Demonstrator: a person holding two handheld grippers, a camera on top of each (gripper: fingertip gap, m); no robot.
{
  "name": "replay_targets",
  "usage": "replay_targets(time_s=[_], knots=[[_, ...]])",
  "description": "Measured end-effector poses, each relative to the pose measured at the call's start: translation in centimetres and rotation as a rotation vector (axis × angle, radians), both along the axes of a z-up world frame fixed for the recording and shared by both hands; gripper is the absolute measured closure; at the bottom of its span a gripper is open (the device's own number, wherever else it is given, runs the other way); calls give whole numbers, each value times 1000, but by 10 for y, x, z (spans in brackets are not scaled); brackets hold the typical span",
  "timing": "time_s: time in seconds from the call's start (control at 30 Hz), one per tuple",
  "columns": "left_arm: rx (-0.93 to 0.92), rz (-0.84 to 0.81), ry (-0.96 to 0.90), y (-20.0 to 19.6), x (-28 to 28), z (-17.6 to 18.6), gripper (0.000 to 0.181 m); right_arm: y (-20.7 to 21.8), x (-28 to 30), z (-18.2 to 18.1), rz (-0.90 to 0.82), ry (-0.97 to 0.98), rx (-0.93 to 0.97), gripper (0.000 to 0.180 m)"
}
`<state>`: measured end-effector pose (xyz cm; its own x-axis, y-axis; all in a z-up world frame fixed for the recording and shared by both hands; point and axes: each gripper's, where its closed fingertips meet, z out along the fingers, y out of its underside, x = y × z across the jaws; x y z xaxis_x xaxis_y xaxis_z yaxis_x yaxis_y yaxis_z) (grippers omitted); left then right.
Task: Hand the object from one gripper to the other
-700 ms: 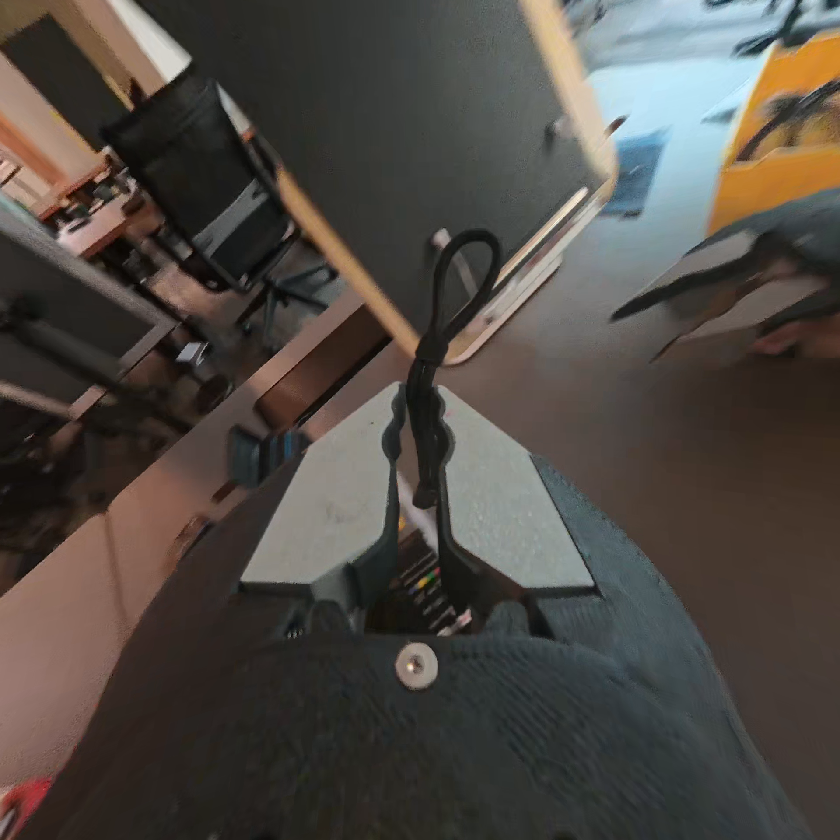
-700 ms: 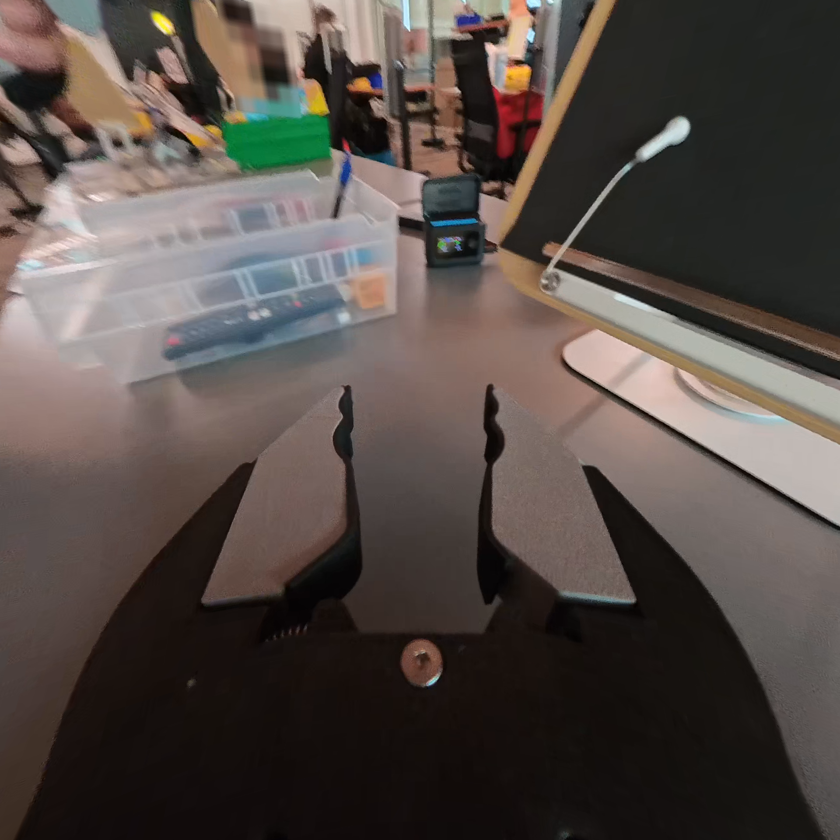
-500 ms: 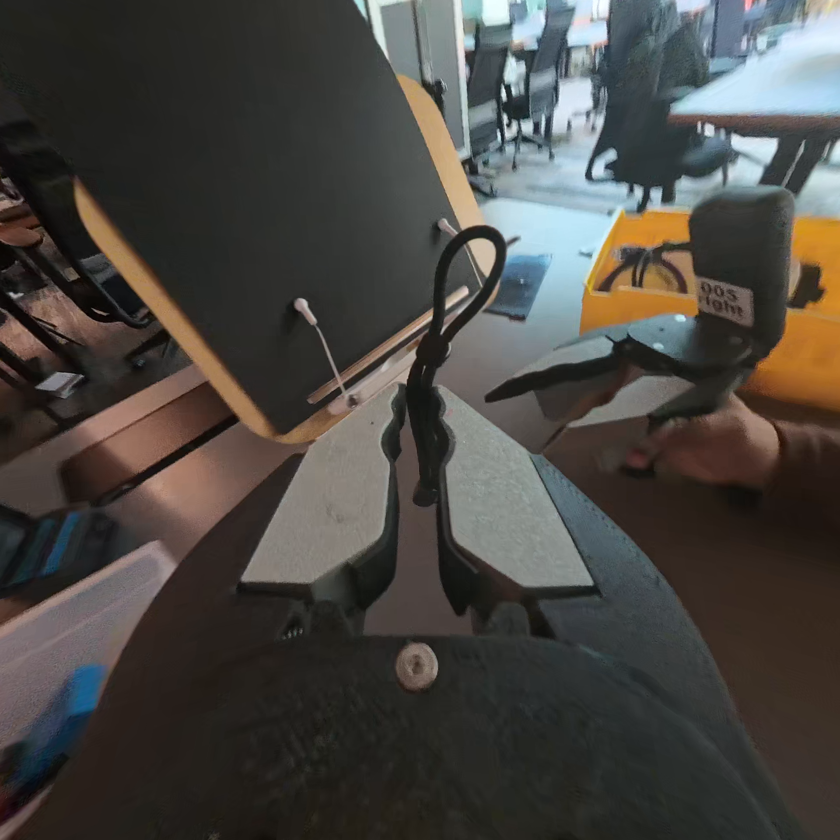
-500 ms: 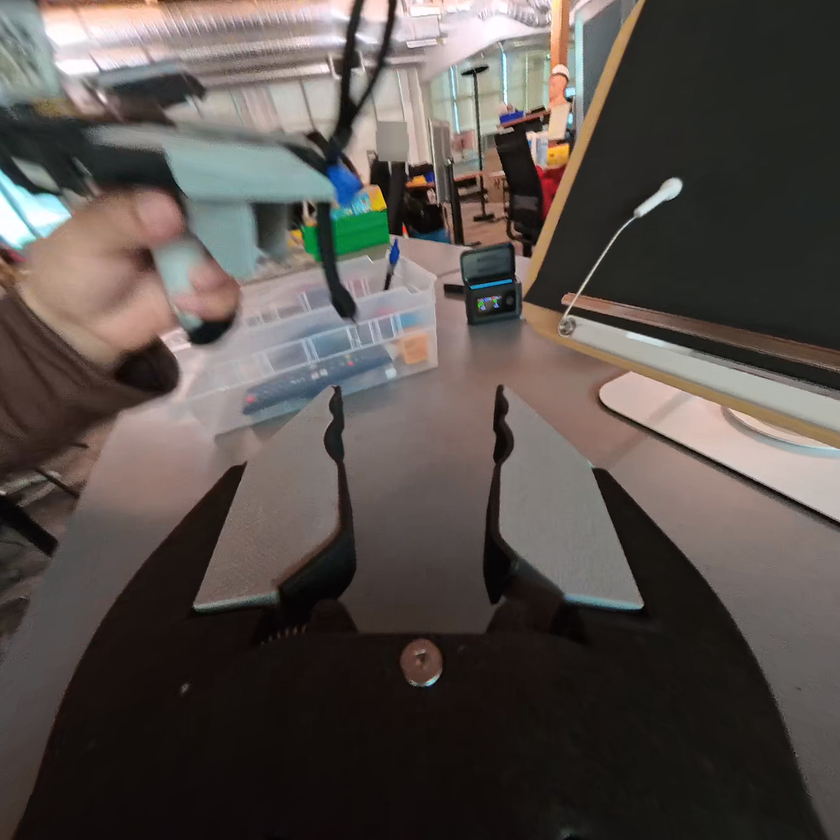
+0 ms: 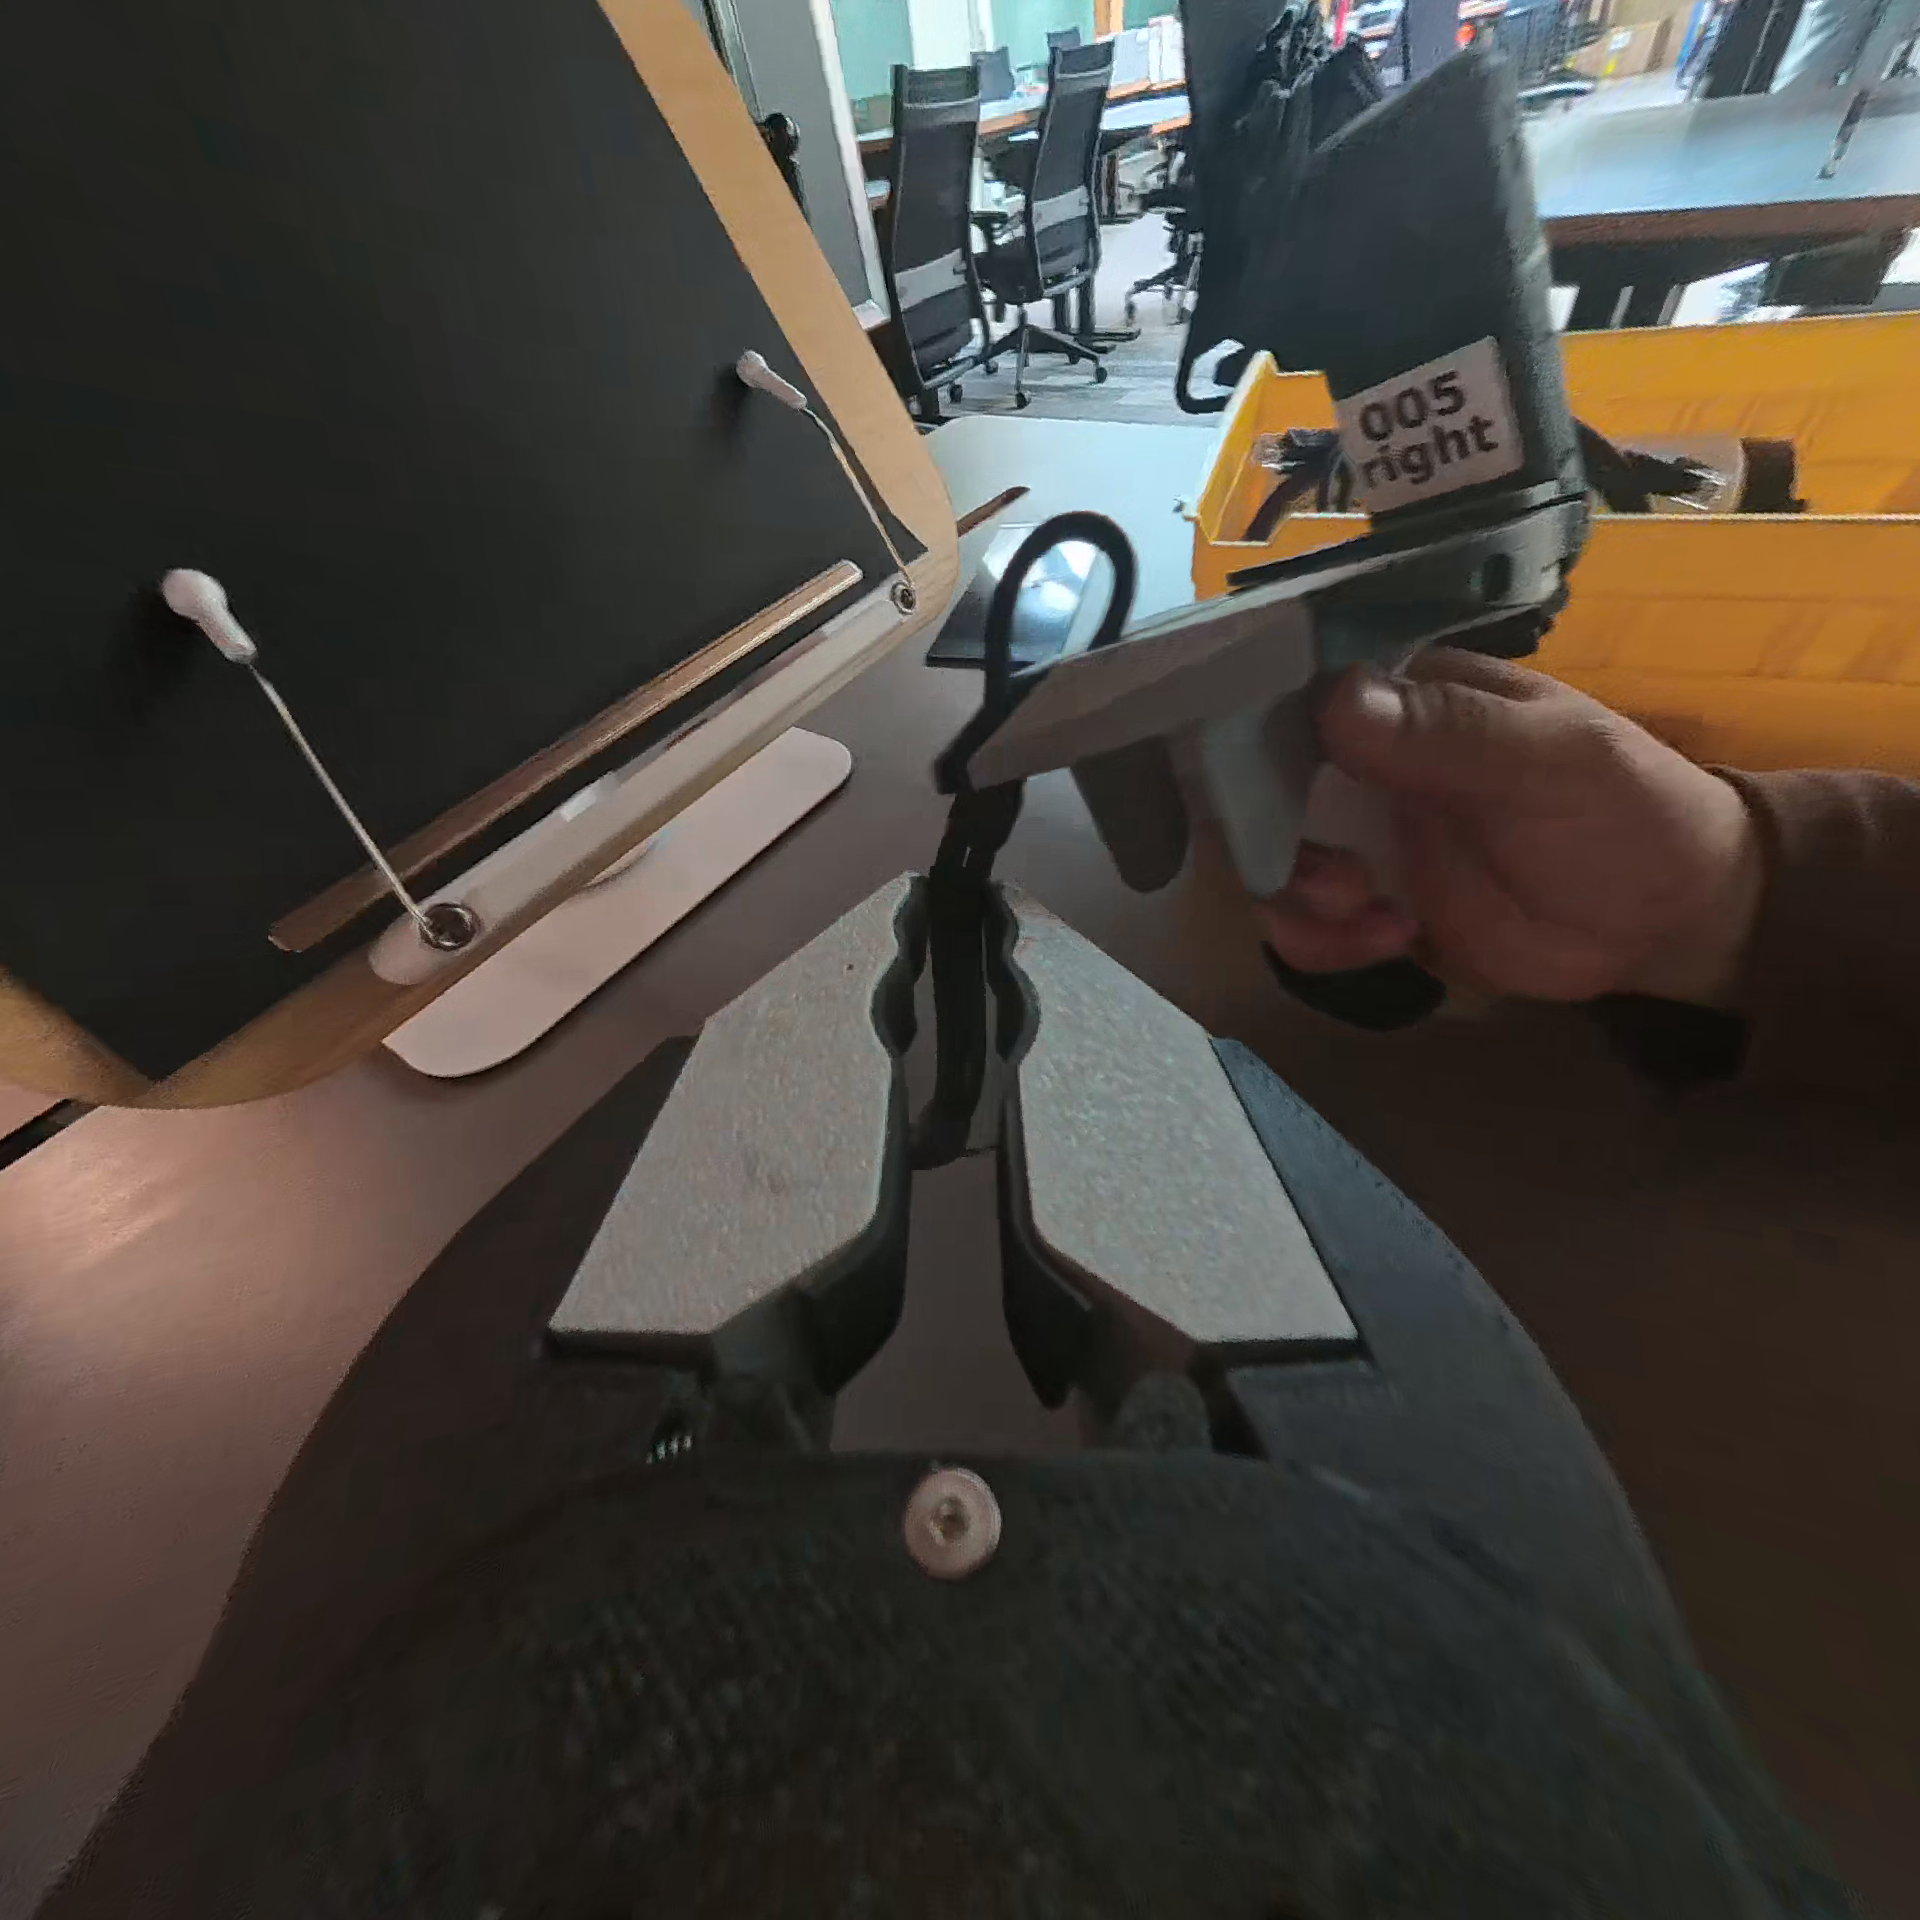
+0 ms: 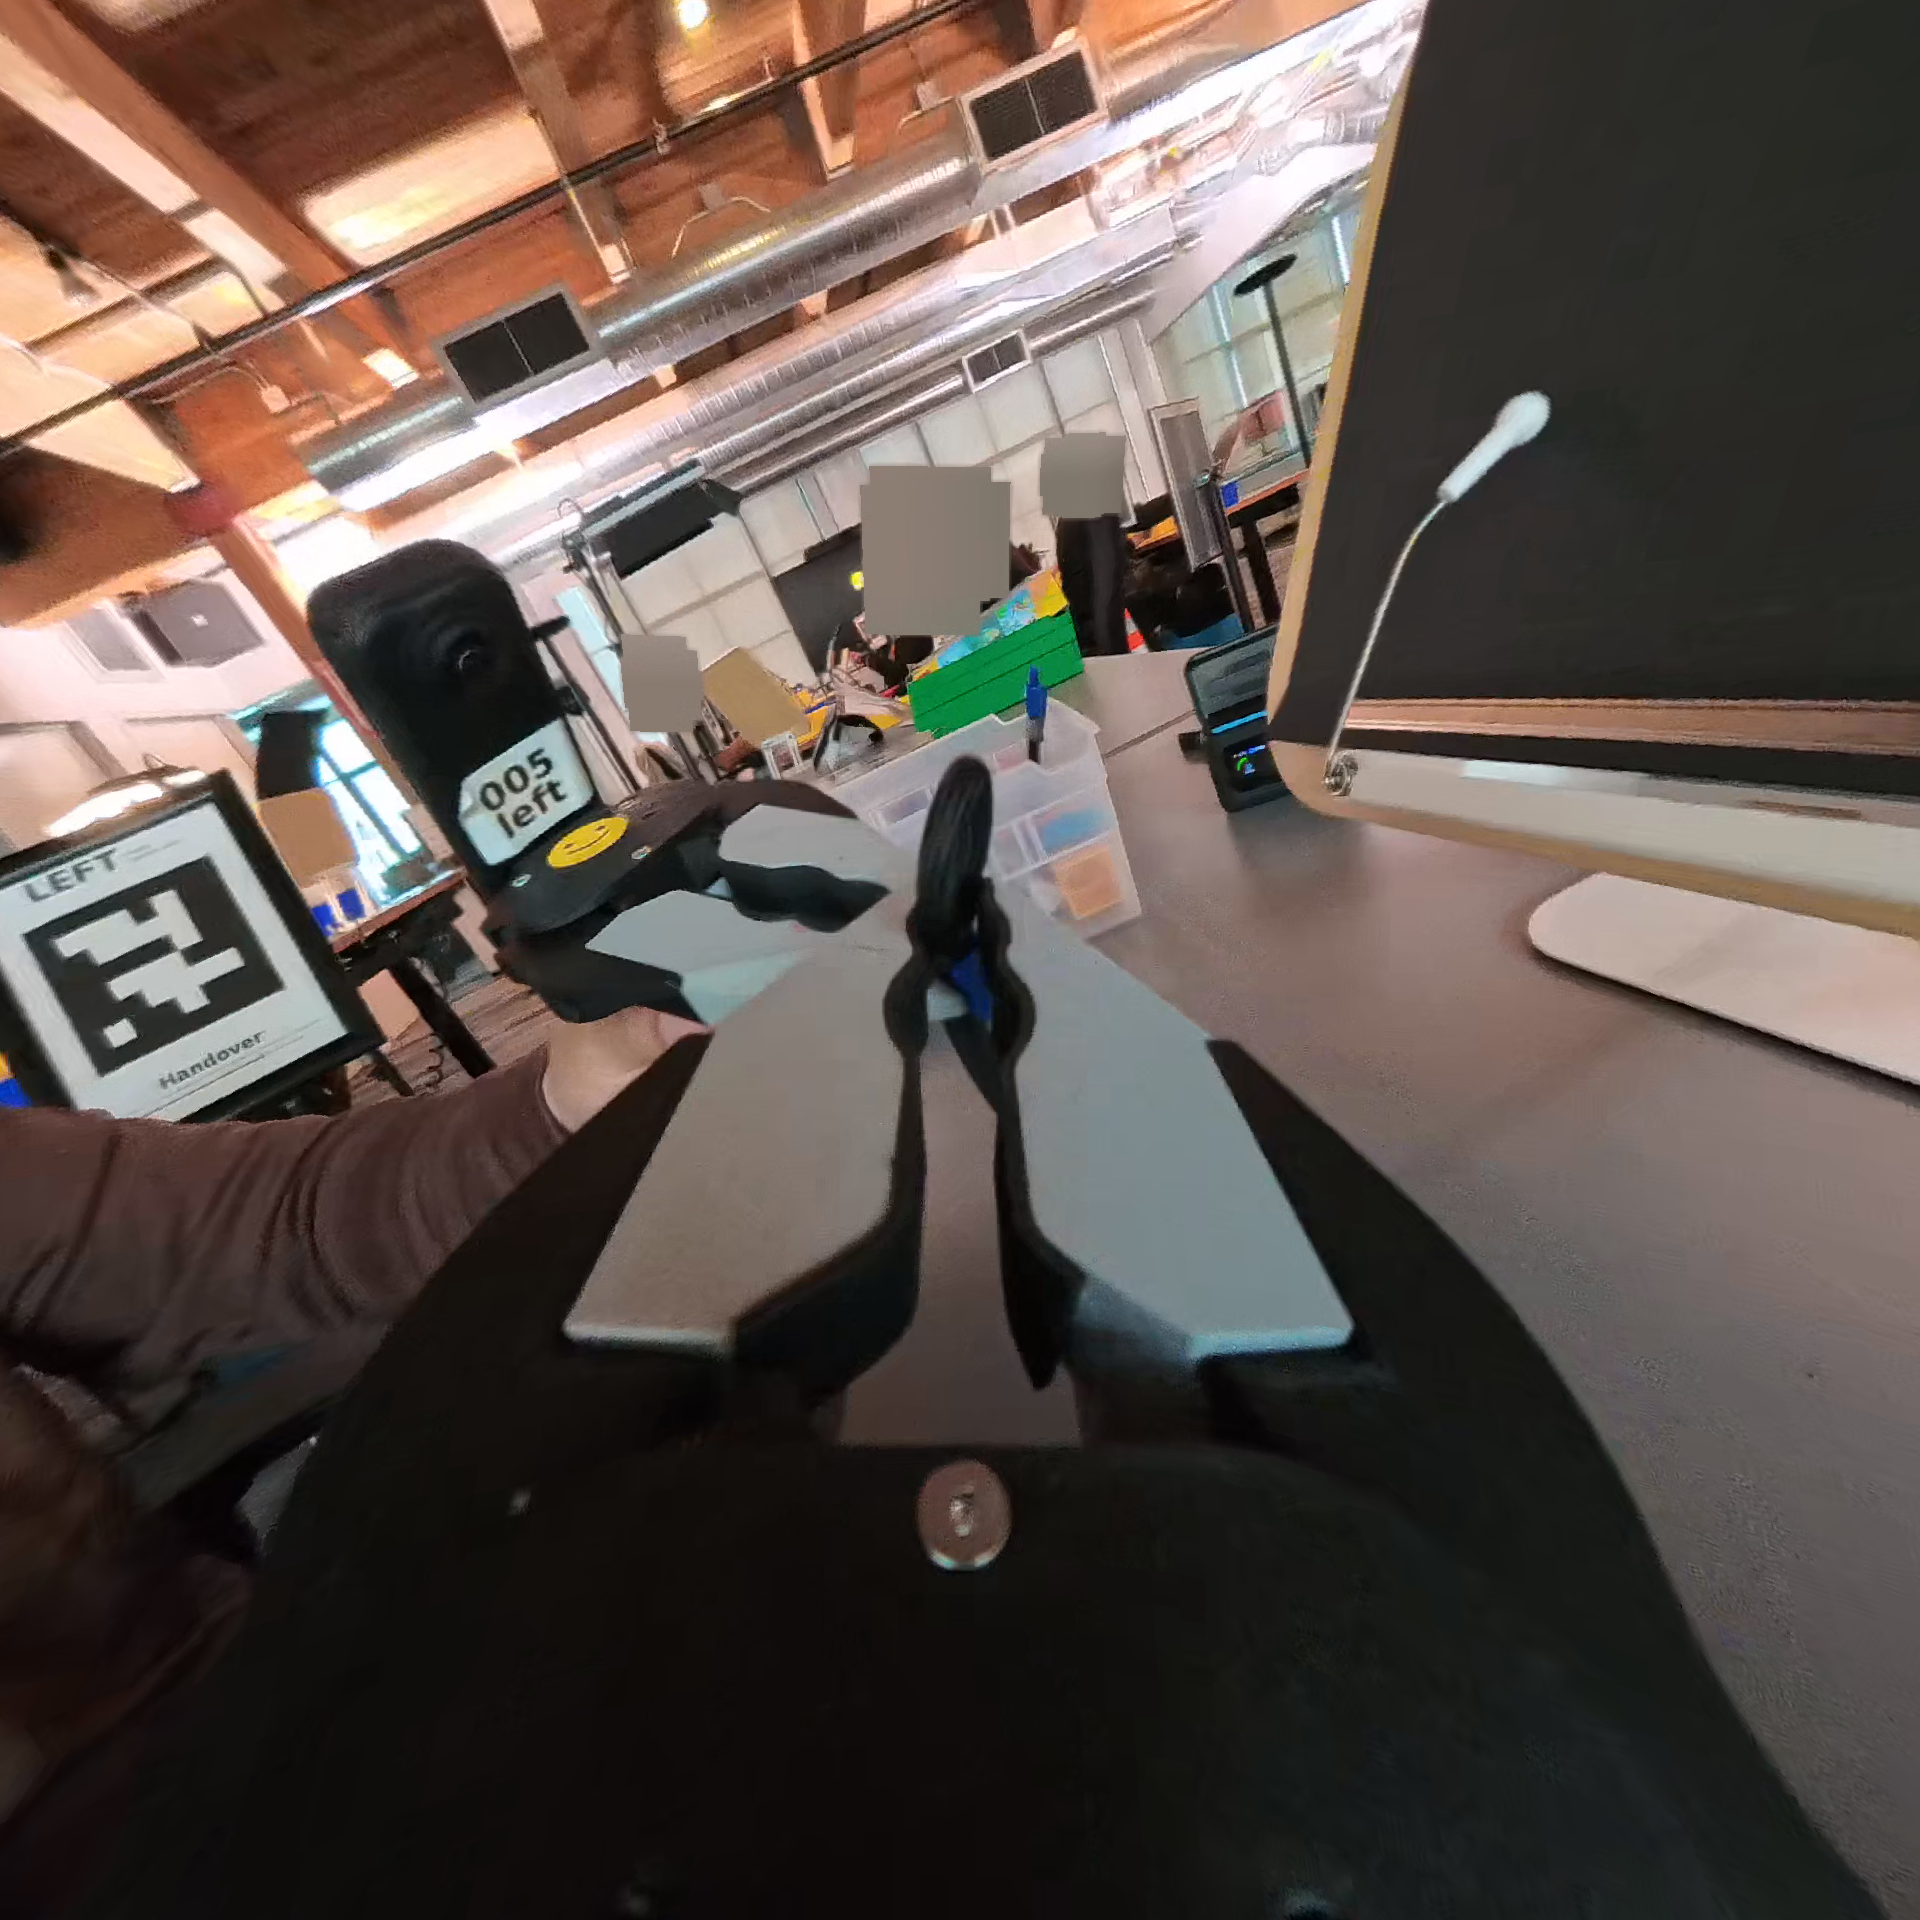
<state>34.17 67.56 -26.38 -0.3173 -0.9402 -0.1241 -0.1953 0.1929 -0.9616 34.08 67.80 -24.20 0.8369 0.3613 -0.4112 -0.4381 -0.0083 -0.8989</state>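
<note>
Beside the stand (image 5: 436, 540), the left gripper (image 5: 958, 935) pinches the cord (image 5: 961, 997) upright so the right gripper (image 6: 956, 966) closes on its loop.

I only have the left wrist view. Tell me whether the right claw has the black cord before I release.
Observer: The right wrist view shows the right claw shut on the black cord, just under its loop.
Operator: Report anything caught with it.
Observer: A blue piece sits between its fingertips, against the cord.
Operator: Say what lies behind the handover.
Observer: A clear plastic bin on the table, beyond the left claw.
</note>
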Motion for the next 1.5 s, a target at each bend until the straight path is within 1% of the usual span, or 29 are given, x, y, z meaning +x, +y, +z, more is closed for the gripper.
replay_targets(time_s=[0.03,0.13,0.17,0.2,0.3,0.37,0.53,0.77,0.87,0.97,1.07,1.13,1.17,1.2,1.23,1.3,1.37,1.4,1.43,1.5], knots=[[-4,-8,8,-1,-1,-2,174,1,0,-2,-5,1,-4,177],[-29,-26,69,-3,-3,-14,174,0,3,1,-28,5,3,179],[-53,-44,98,-6,-4,-18,172,-2,6,4,-44,6,14,179],[-77,-60,108,-8,-5,-19,164,-5,7,8,-54,6,24,179],[-87,-62,92,-6,-6,-17,156,-12,11,11,-69,-8,16,179],[-83,-68,73,-6,-8,-12,154,-14,15,12,-80,-11,12,179],[-76,-90,0,-9,-14,4,145,-13,6,10,1,40,4,179],[-104,-120,-5,-13,-17,7,150,-4,-14,0,64,-12,-50,178],[-119,-132,-15,-13,-18,9,155,-2,-21,-4,95,-22,-70,179],[-137,-145,-17,-15,-20,11,157,-1,-23,-6,99,-29,-78,178],[-133,-148,-1,-15,-20,8,158,-3,-21,0,75,-50,-58,178],[-124,-157,15,-16,-19,4,159,-10,-24,12,83,-84,-3,178],[-117,-177,23,-19,-21,2,164,-16,-28,20,87,-118,44,178],[-108,-210,24,-23,-23,2,180,-20,-33,26,97,-163,73,178],[-95,-217,12,-25,-23,3,180,-23,-39,27,114,-210,73,178],[-9,-132,-24,-13,-18,5,181,-27,-50,23,175,-271,45,178],[125,-51,-64,0,-15,5,181,-32,-64,17,277,-275,10,162],[210,-6,-87,8,-14,6,181,-33,-65,14,295,-278,-17,155],[303,37,-109,15,-13,6,181,-32,-62,12,278,-288,-34,152],[505,117,-151,29,-13,8,181,-32,-50,17,205,-303,-26,137]])
